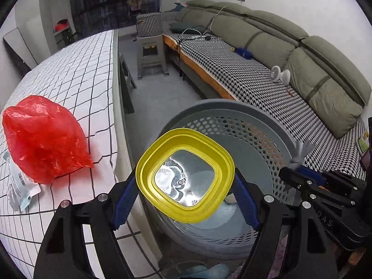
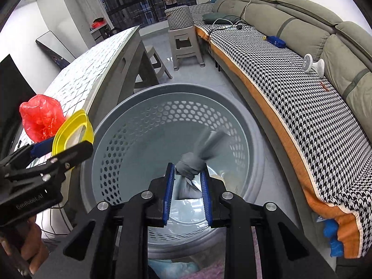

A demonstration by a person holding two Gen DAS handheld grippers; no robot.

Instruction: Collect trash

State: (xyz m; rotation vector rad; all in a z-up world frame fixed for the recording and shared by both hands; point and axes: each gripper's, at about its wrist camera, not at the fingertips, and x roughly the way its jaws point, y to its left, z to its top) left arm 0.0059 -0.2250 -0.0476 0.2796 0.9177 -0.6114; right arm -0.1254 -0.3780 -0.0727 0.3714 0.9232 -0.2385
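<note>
Both claws over the basket, each carrying trash.

Your left claw pinches the yellow-rimmed lid across its width, held at the basket's near rim. Your right claw is pressed tight on the knot of a grey bag hanging inside the basket. Neither item is released yet. On the bench, a red bag and a clear wrapper beside it remain to be collected.
</note>
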